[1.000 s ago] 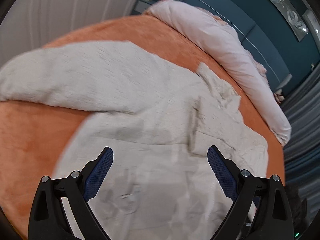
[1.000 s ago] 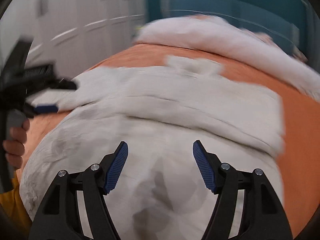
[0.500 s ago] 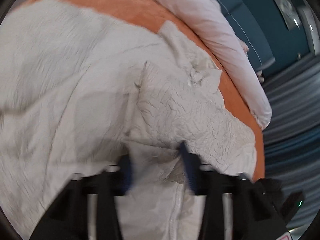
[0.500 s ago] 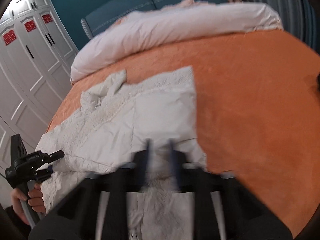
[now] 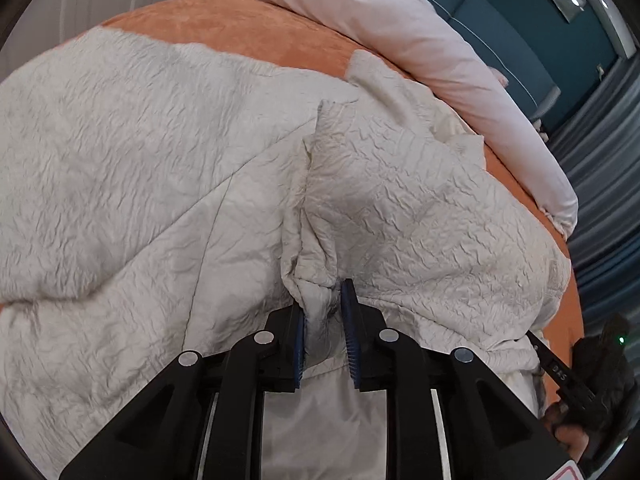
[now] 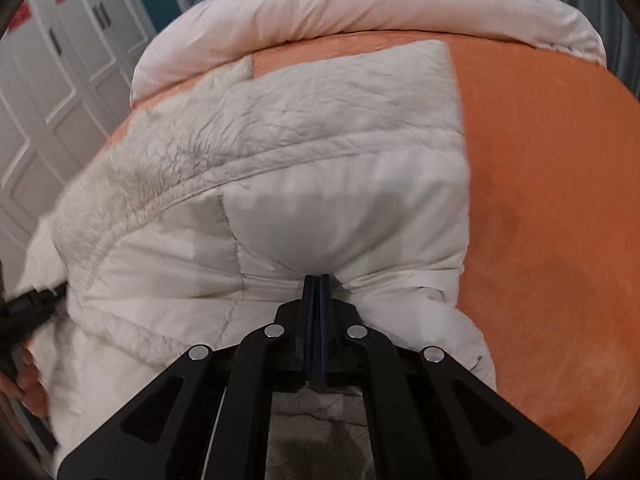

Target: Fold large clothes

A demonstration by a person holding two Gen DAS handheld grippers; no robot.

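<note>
Large off-white padded coat (image 5: 168, 168) spread across the orange bed (image 5: 240, 36), filling the centre and left of the left wrist frame. Crinkled, finely wrinkled shell fabric, with stitched quilting seams running diagonally through the middle. One panel folded over on the right, its raised edge standing near centre frame. Smoother, shinier lining (image 6: 344, 216) exposed at lower centre of the right wrist frame, with a fuzzy, fleece-like strip (image 6: 132, 196) curving along the left. Coat edge straight at the right of that frame, orange bed (image 6: 560, 200) bare beyond it.

Left gripper (image 5: 325, 312) at bottom centre, clamped on a bunched ridge of coat fabric between its blue pads (image 5: 349, 320). Right gripper (image 6: 318, 304) at bottom centre of its own frame, squeezed tight on a thin pinch of the lining.

Pale pink duvet (image 5: 400, 36) rolled along the upper right. White wardrobe doors (image 6: 48, 92) at upper left of the right wrist frame.
</note>
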